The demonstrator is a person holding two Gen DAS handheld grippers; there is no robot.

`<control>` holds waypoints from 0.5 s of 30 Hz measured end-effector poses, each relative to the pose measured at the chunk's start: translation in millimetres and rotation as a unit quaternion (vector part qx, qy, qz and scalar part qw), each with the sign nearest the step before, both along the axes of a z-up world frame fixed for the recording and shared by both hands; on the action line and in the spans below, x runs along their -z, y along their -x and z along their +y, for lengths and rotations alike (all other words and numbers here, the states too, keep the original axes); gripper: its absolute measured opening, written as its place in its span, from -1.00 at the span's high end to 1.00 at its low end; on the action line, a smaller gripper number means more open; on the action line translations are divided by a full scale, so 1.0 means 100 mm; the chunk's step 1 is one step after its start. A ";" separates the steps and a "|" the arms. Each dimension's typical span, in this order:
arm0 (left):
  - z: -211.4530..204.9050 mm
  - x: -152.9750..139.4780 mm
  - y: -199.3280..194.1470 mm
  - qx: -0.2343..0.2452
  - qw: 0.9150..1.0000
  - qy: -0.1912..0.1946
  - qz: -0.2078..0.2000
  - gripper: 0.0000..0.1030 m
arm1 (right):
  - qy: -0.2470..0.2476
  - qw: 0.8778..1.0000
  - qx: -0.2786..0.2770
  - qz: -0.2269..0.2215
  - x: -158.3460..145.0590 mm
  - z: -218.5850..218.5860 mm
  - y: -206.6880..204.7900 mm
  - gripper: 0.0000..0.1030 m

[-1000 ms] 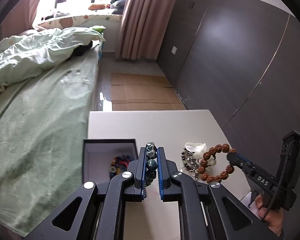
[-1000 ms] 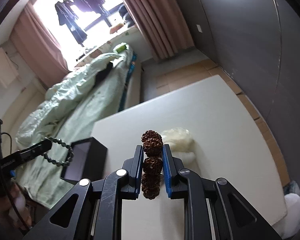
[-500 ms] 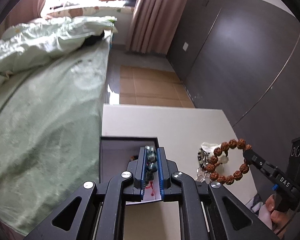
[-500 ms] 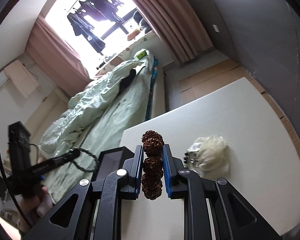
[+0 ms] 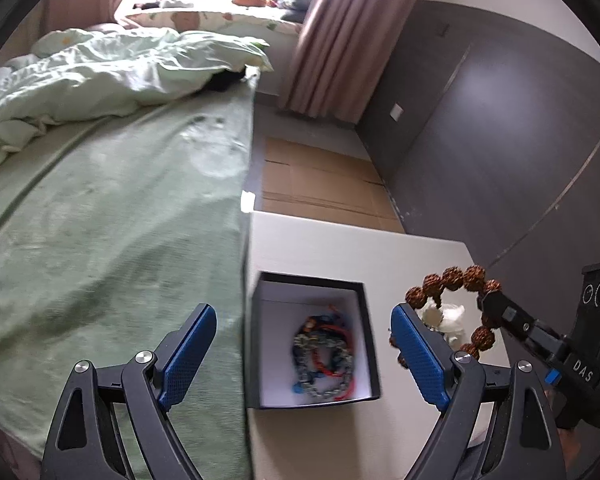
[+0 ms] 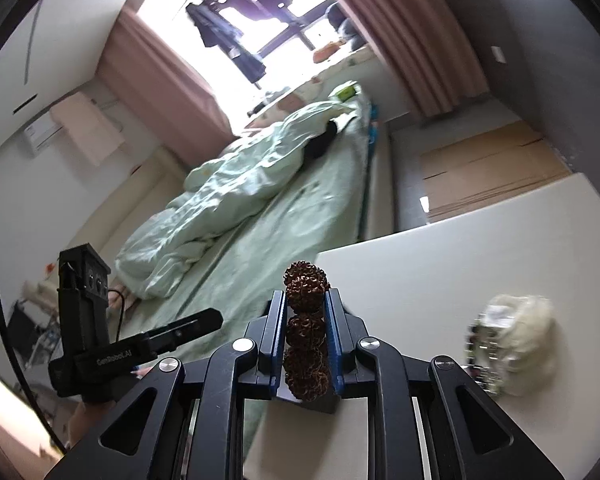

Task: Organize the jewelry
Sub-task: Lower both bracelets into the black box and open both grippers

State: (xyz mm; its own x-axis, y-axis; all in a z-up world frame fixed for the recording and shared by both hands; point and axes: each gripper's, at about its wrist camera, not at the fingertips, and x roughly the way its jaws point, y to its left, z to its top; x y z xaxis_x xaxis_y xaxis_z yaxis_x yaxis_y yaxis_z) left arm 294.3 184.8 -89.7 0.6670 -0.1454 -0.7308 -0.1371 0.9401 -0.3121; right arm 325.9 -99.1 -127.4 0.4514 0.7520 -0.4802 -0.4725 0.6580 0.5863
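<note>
Left gripper (image 5: pixel 304 344) hangs spread wide and empty above the black box (image 5: pixel 256 344) where beaded bracelets (image 5: pixel 324 354) lie, while the right gripper (image 6: pixel 306 334) pinches the brown seed bracelet (image 6: pixel 305 334) beside it, which I judge must next travel over the box and drop.
</note>
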 end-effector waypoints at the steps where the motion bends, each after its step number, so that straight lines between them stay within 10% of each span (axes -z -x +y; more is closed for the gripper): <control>1: 0.05 -0.01 0.03 -0.006 1.000 0.001 -0.001 -0.74 | -0.001 1.000 -0.009 0.000 0.00 0.07 0.00 0.61; 12: 0.34 -0.05 0.23 -0.038 0.999 -0.001 -0.002 -0.74 | 0.010 0.996 -0.093 0.013 0.03 0.76 -0.09 0.53; 15: 0.35 -0.08 0.25 -0.041 0.999 0.000 -0.007 -0.74 | 0.021 0.993 -0.118 0.016 0.07 0.86 -0.06 -0.47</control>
State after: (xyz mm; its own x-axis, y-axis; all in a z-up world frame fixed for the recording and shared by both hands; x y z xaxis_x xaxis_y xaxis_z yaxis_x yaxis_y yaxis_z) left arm 269.3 219.3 -81.8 0.6860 -0.0898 -0.7221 -0.2088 0.9263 -0.3136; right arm 331.9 -13.4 -134.2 0.2499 0.8140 -0.5243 -0.5983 0.5556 0.5774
